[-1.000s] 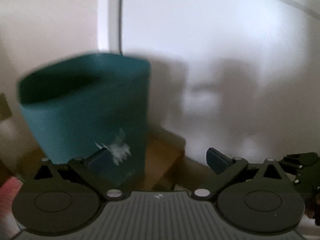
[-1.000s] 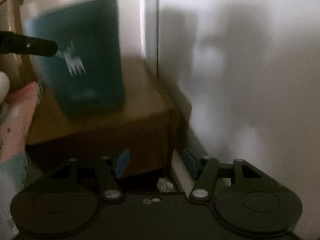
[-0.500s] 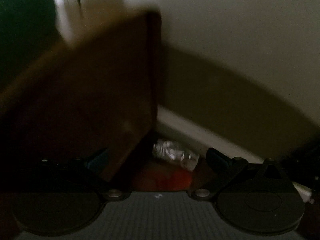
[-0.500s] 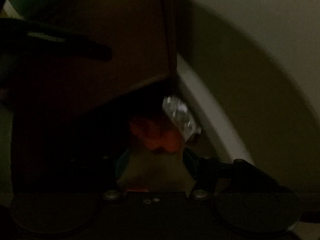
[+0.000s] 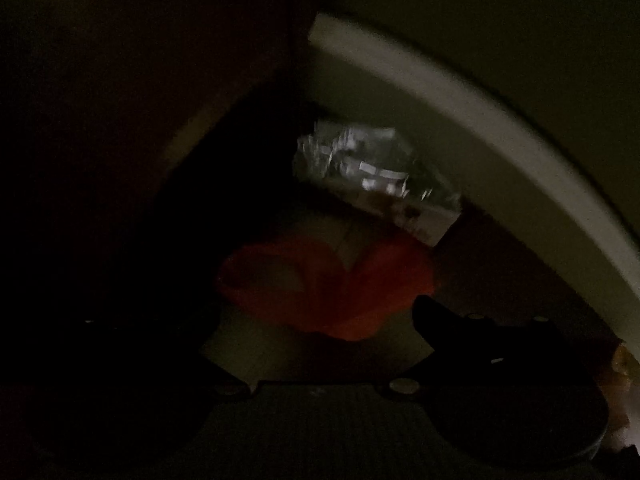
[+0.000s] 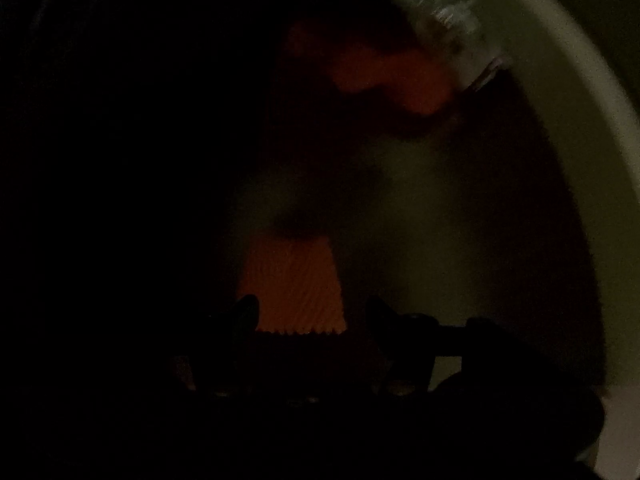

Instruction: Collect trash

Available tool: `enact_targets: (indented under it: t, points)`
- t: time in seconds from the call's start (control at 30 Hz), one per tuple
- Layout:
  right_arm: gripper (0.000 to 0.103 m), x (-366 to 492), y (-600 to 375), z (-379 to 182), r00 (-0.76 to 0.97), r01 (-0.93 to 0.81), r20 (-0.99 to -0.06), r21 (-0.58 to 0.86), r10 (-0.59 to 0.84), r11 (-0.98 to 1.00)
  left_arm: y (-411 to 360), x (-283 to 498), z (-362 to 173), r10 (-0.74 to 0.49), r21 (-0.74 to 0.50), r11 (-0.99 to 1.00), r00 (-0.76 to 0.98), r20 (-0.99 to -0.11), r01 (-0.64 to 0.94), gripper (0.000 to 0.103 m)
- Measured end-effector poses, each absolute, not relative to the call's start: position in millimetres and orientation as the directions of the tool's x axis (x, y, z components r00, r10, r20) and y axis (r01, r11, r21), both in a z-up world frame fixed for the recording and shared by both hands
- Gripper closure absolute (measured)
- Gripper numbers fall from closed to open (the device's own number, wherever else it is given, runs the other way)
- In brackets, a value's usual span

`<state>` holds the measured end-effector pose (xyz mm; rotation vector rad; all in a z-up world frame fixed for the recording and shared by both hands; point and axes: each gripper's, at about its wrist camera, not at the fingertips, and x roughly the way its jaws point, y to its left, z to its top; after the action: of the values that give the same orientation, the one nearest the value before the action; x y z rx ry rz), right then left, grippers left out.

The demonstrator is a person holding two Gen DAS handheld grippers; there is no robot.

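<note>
Crouching into the dark corner by the skirting board (image 5: pixel 500 152), the person has both grippers aimed down at the rubbish: a crumpled foil wrapper (image 5: pixel 372 172) against the board, a red scrap (image 5: pixel 332 284) touching it. The left gripper (image 5: pixel 316 320) and right gripper (image 6: pixel 312 316) are spread wide, holding nothing (the gloom hides much). This looks like the reach; next comes closing on one piece

A pale baseboard (image 5: pixel 500 136) is curving past you along the wall. A dark cabinet side (image 5: pixel 140 100) is looming beside it.
</note>
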<state>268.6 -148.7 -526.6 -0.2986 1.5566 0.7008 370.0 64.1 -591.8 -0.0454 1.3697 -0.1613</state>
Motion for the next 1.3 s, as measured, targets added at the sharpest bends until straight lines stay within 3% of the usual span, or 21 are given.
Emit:
enact_targets:
  t: [0.3,0.67,0.77,0.8,0.87,0.93,1.0,1.2,1.3]
  points:
    - [0.044,260.3,-121.5,-599.9,-0.198,-0.608,-0.968,0.245,0.155,0.755,58.7,384.6,-682.0,-0.199,-0.197,0.98,0.05,-0.979,0.028,0.0]
    - [0.045,235.4,-98.5,-604.7,-0.099,-0.708,-0.99,0.139,0.098,0.692,51.7,371.3,-698.3,-0.225,-0.224,0.974,0.024,-0.974,0.029,0.001]
    - [0.047,229.6,-94.3,-604.2,-0.084,-0.723,-0.994,0.111,0.073,0.681,48.5,365.1,-699.0,-0.226,-0.225,0.973,0.012,-0.974,0.044,0.014]
    - [0.047,229.7,-94.4,-603.8,-0.084,-0.721,-0.994,0.11,0.071,0.684,47.9,363.3,-699.5,-0.224,-0.223,0.974,0.007,-0.975,0.047,0.023]
    - [0.053,227.2,-94.1,-602.2,-0.084,-0.724,-0.994,0.11,0.071,0.68,45.8,359.6,-697.3,-0.202,-0.201,0.978,0.015,-0.979,0.065,0.028]
    - [0.071,222.6,-93.1,-599.7,-0.086,-0.739,-0.993,0.117,0.08,0.663,45.3,357.2,-694.2,-0.194,-0.191,0.979,0.025,-0.981,0.075,0.034]
    - [0.078,227.0,-94.6,-598.9,-0.099,-0.744,-0.991,0.133,0.089,0.654,44.4,357.0,-690.0,-0.188,-0.185,0.98,0.033,-0.982,0.075,0.042]
    - [0.096,239.0,-108.4,-588.9,-0.103,-0.702,-0.986,0.163,0.128,0.693,44.8,355.1,-680.2,-0.195,-0.191,0.979,0.057,-0.979,0.074,0.071]
    - [0.097,251.9,-123.7,-579.9,-0.055,-0.662,-0.991,0.13,0.125,0.738,44.2,352.1,-676.4,-0.193,-0.187,0.979,0.07,-0.979,0.08,0.078]
